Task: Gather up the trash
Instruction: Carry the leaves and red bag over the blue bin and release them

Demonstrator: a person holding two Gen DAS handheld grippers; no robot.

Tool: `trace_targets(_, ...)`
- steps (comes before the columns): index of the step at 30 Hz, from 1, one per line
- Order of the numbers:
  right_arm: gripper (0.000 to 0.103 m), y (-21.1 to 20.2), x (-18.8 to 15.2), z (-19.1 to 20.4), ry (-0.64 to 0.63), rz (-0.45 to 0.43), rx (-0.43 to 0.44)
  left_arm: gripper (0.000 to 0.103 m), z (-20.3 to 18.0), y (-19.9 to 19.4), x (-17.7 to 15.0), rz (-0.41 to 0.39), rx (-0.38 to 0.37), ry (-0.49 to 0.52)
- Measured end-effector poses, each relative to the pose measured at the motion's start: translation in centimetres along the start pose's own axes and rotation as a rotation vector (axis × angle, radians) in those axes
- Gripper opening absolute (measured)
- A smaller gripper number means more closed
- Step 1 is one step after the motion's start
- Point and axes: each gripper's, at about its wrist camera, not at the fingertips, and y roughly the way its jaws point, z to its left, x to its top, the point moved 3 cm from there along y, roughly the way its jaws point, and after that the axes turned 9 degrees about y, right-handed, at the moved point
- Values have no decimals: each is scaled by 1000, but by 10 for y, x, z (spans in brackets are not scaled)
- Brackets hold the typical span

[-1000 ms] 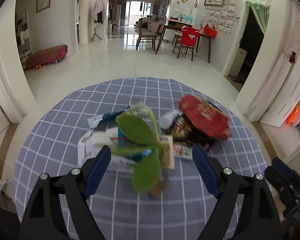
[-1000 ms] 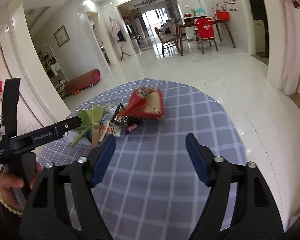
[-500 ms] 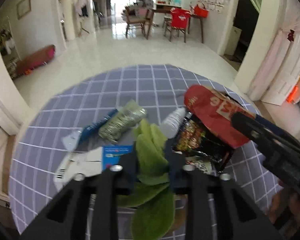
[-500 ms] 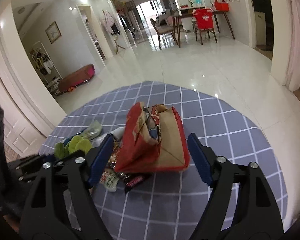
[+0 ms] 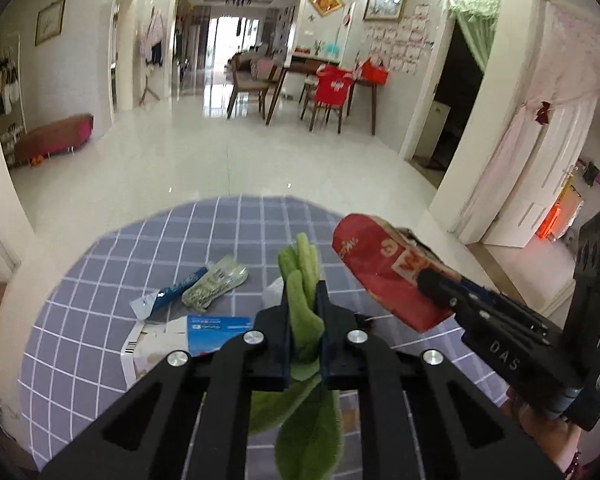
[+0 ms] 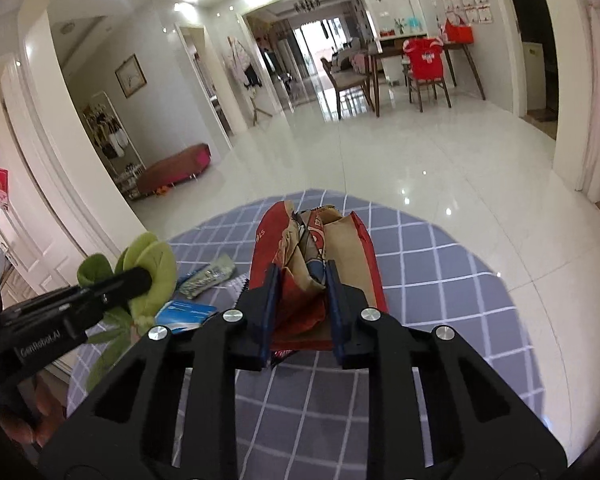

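Closing on the soft green fabric leaf sprig [image 5: 303, 312], our left gripper [image 5: 302, 320] pinched it just above the grey checked round counter [image 5: 100, 352], while our right gripper [image 6: 300, 304] was closing on the crumpled red-and-brown paper bag [image 6: 312, 248]. We judged both needed firm pinches before lifting clear. Beyond, flat wrappers [image 5: 214, 280] lay near the far edge, open floor past it.

The left wrist camera sits close behind the left gripper [image 5: 302, 300], angled down over the checked tablecloth [image 5: 236, 236] toward a dining area. The right wrist camera looks likewise from behind the right gripper [image 6: 300, 286], set further right. Both share the tablecloth, the red paper bag [image 6: 356, 252], the green plush leaves [image 5: 304, 268] and each other's gripper
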Motion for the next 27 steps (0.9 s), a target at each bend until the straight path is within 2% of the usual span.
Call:
trace_targets(6,22,-71,-2,-17,12,-66,32,10,-50,-47,8,-72,-18,50)
trace_targets(11,22,-136,-9,-53,54,-128,38,10,-109,-78,5,-113,-67,106)
trace_targets(14,22,-174,-15,-81,82,-167,26,10,-143,-82,2,-122,-106,141)
trace_targets(19,22,-234,-35,-143,141,-231,-39,10,-215,-78,-15,-106,-196,199)
trace_targets(23,22,-265,-53,-192,198,-262,-112,10,-273,-54,-34,-51,-260,255)
trace_targets(27,23,-281,-75,-244,281,-263,-175,10,-313,-26,-52,-7,-277,303)
